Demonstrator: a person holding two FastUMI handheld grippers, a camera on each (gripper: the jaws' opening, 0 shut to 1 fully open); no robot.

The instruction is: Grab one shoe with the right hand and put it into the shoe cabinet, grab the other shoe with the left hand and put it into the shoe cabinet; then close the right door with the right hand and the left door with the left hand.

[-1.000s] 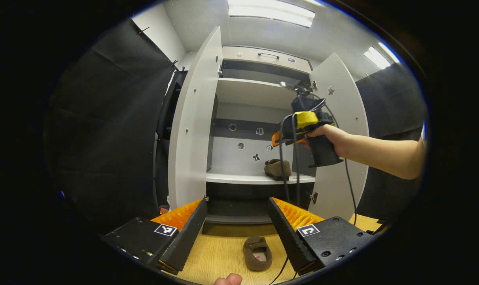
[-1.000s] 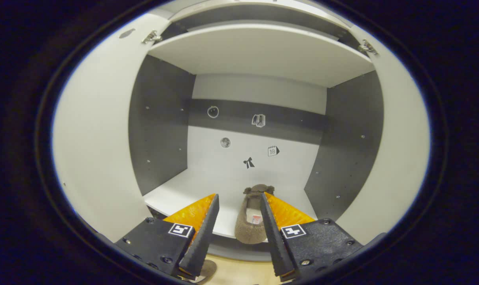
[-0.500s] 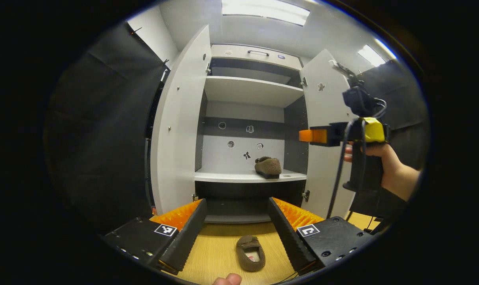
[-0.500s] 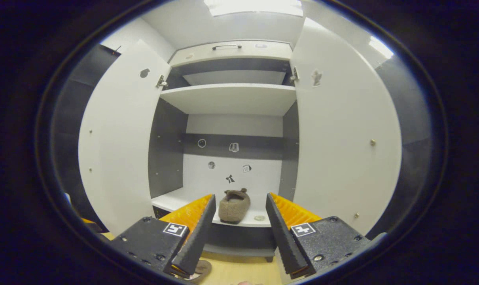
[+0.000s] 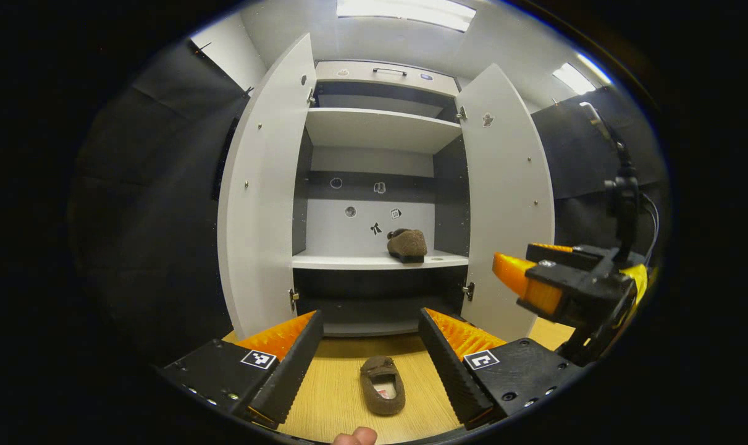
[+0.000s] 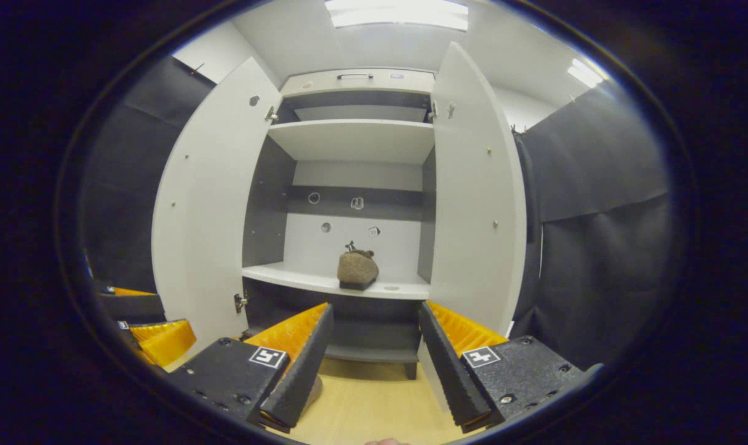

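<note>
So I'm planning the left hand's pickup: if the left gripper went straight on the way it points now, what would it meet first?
Probably the cabinet's dark lower front, below the shelf. The left gripper is open, and the shoe on the floor lies lower, so it would likely pass over it; depth is unclear.

Black cloth walls [image 5: 151,204], wooden floor [image 5: 336,395], ceiling lights [image 5: 404,9]

We can read no words, brands or numbers. Small stickers on the shoe cabinet's back panel [image 5: 374,213] are too small to make out, and the square black-and-white markers on the left gripper [image 5: 369,361] carry patterns, not letters.
</note>
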